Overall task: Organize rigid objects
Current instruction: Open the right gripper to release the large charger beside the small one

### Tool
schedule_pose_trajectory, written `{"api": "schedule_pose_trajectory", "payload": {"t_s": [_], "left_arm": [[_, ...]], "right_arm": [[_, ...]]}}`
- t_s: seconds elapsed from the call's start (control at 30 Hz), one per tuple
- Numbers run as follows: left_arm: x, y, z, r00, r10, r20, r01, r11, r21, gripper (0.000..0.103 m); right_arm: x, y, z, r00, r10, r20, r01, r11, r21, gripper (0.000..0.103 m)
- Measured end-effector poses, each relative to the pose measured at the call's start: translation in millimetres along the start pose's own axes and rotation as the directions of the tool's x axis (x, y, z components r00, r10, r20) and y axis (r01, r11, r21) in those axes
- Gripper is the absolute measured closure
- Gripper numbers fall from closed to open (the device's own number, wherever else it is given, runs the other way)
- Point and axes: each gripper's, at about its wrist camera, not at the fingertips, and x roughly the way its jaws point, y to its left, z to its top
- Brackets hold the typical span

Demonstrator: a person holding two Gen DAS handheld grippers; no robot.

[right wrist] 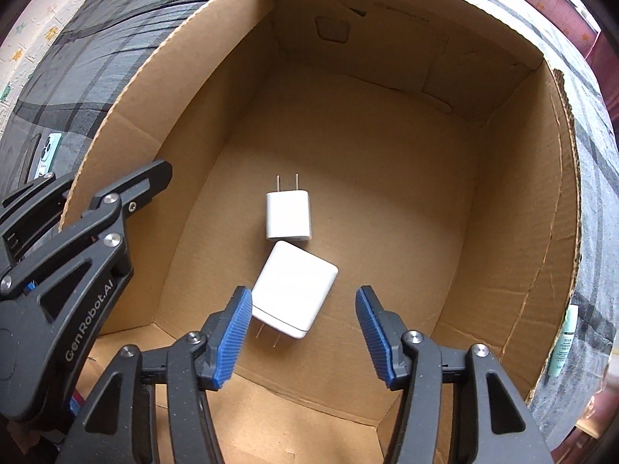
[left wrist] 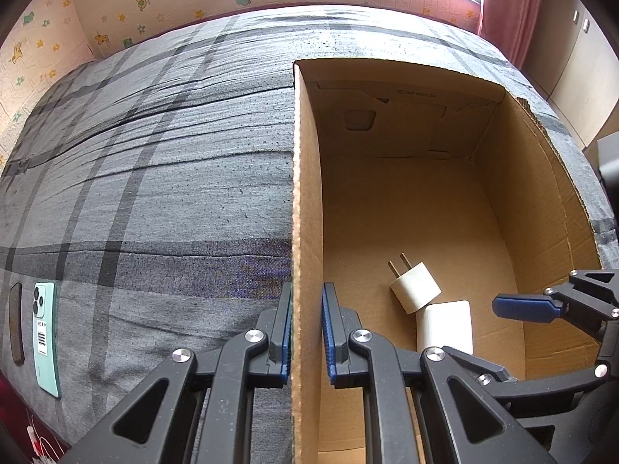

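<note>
1. Astride the left wall of the cardboard box (left wrist: 307, 193): left gripper (left wrist: 305, 332), blue pads (left wrist: 329, 332) closed onto the wall from both sides, one finger outside over the blanket, one inside.
2. Over the near end of the box floor: right gripper (right wrist: 303, 332), spread wide with nothing between its blue pads (right wrist: 232, 332), fingers angled down into the box (right wrist: 503, 201).
3. Just ahead of the right gripper, on the box floor: larger white charger (right wrist: 294, 290), lying flat and turned at an angle, prongs toward the gripper.
4. Touching the far corner of that charger: smaller white charger (right wrist: 288, 214), flat on the floor, two prongs aimed at the far wall of the box; both also seen from the left wrist (left wrist: 416, 286) (left wrist: 448, 324).
5. Under the box: grey plaid blanket (left wrist: 154, 174).
6. Well left of the box, on the blanket: mint-green phone (left wrist: 45, 332), back up, with a dark flat object (left wrist: 16, 323) beside it, too small to identify.
7. Outside the right wall of the box: pale green tube (right wrist: 563, 340) on the blanket.
</note>
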Motion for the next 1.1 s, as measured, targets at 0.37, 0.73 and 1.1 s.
{"api": "schedule_pose_trajectory", "payload": {"t_s": [0.37, 0.73, 1.1], "left_arm": [[0.1, -0.1, 0.9, 1.0, 0.0, 0.0, 0.0, 1.0, 0.001, 0.089], [0.2, -1.4, 0.8, 1.0, 0.006, -0.002, -0.006, 1.0, 0.002, 0.089], [0.3, -1.6, 0.4, 1.0, 0.009, -0.003, -0.009, 1.0, 0.004, 0.089]], "right_arm": [[-16.6, -3.7, -11.0, 0.999, -0.009, 0.049, 0.01, 1.0, -0.026, 0.027], [-56.3, -0.1, -26.7, 0.992, -0.044, 0.117, 0.051, 0.997, -0.063, 0.009], [-80.3, -18.6, -32.2, 0.985, -0.032, 0.172, 0.035, 0.999, -0.018, 0.0]]}}
